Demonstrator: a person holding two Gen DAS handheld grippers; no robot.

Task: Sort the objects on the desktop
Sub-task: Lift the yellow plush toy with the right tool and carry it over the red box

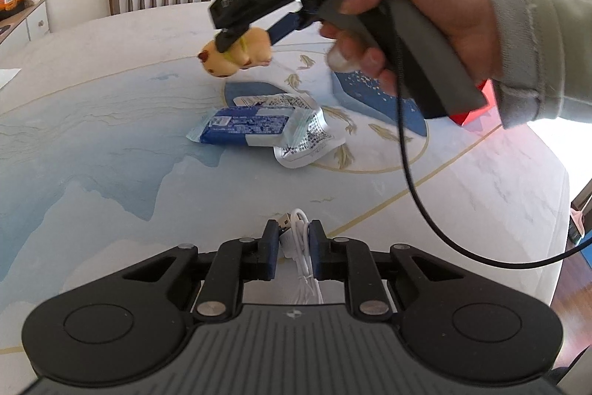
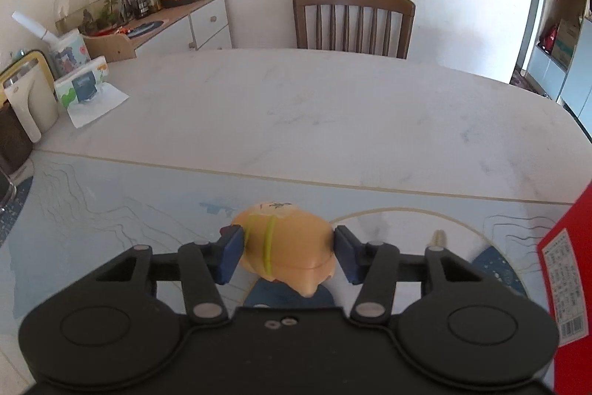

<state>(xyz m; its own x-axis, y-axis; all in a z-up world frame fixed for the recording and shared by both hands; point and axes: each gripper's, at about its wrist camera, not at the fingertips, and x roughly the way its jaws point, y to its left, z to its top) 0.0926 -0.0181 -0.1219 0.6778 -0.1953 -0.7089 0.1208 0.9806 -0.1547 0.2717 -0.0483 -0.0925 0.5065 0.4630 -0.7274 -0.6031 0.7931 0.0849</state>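
A coiled white USB cable (image 1: pixel 298 239) sits pinched between the blue pads of my left gripper (image 1: pixel 294 228), which is shut on it just above the table. A person's hand (image 1: pixel 425 17) holds my right gripper (image 1: pixel 240 41) over the table's middle. It is shut on a yellow toy figure (image 1: pixel 225 62) with a green band, lifted off the surface. In the right wrist view the toy (image 2: pixel 292 239) fills the gap of the right gripper (image 2: pixel 286 243), both pads touching its sides. A blue snack packet (image 1: pixel 246 126) and a silver wrapper (image 1: pixel 307 143) lie on the table.
A red box (image 2: pixel 566 269) stands at the right, partly behind the hand as a red box (image 1: pixel 477 106). A wooden chair (image 2: pixel 353 17) is at the table's far side. A tissue pack (image 2: pixel 81 84), a kettle (image 2: pixel 26 99) and a cabinet (image 2: pixel 192 21) are at the far left.
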